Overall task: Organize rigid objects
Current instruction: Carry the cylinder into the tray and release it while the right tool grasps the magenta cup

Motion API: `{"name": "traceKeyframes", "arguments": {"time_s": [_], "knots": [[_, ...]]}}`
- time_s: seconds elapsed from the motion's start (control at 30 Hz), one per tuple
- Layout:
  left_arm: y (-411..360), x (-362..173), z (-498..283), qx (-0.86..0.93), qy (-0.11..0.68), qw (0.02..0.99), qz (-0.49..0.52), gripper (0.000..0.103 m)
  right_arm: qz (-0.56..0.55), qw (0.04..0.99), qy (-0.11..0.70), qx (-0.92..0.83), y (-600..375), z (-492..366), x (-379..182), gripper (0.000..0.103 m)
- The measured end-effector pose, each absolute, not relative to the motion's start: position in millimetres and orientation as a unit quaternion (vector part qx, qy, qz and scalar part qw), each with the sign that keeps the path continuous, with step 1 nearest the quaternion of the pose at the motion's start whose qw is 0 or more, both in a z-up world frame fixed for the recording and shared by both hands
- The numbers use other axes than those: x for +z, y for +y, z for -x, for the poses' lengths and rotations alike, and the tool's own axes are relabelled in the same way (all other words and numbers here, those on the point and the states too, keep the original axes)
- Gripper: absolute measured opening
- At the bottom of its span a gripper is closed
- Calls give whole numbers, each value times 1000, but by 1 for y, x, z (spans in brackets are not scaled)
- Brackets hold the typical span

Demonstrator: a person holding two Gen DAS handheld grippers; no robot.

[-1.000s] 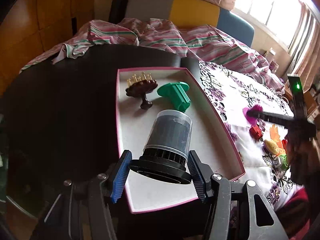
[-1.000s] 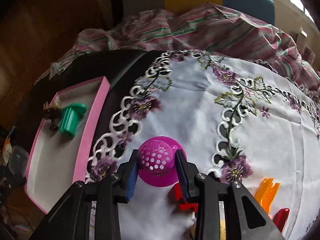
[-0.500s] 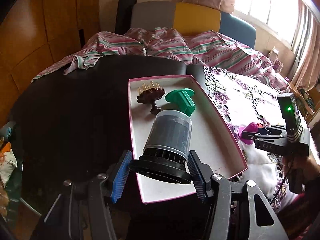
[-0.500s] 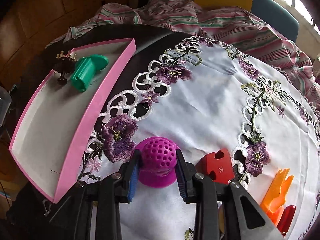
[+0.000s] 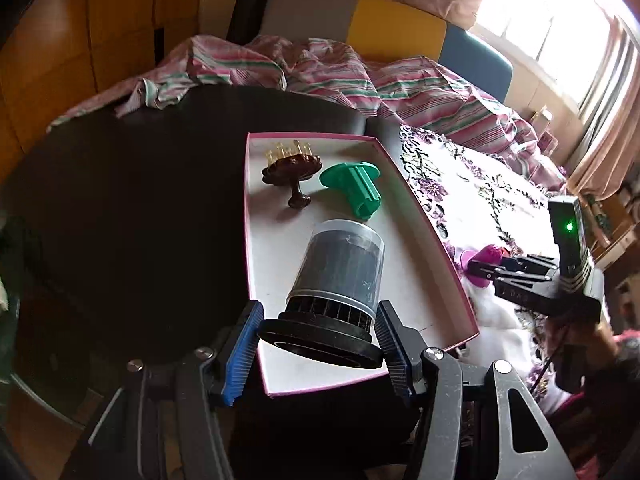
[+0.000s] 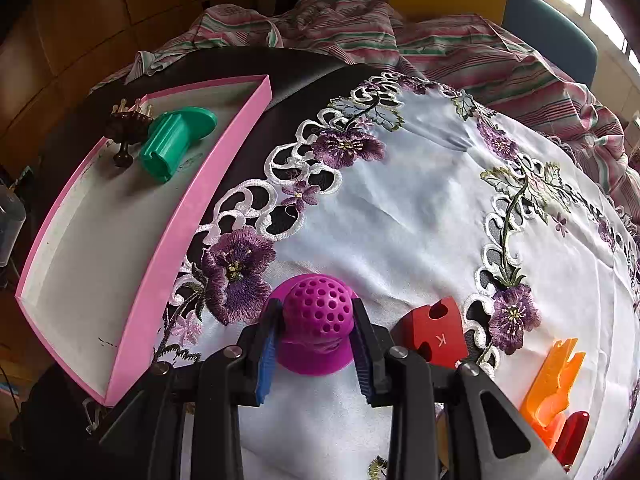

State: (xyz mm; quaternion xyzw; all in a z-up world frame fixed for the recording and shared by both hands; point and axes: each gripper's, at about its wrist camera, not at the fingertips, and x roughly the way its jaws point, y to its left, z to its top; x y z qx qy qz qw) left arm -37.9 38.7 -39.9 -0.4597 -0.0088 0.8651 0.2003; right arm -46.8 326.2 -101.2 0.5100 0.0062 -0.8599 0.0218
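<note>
You're in a home living room: a striped blanket (image 5: pixel 400 84) rumpled at the far side, an embroidered tablecloth (image 6: pixel 420 208), curtained window (image 5: pixel 560 28) far right.

The left tool (image 5: pixel 318 344) has grey metal arms with round silver screws and two fingers with ridged blue pads (image 5: pixel 242 350). The right tool (image 6: pixel 316 338) looks the same, with black arms, silver screws and blue pads (image 6: pixel 267 364). From the left camera, it carries a black box with a small green light on top.
</note>
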Motion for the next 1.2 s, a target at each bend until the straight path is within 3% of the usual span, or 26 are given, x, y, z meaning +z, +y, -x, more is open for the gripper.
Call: {"name": "traceKeyframes", "arguments": {"time_s": [0.6, 0.83, 1.2], "knots": [[75, -81, 130, 865, 45, 158, 474, 59, -509, 20, 9, -861, 325, 46, -101, 32], [82, -87, 132, 872, 74, 146, 461, 60, -509, 20, 8, -860, 326, 46, -102, 32], [73, -58, 102, 892, 68, 128, 428, 69, -508, 18, 10, -861, 328, 46, -101, 32]]}}
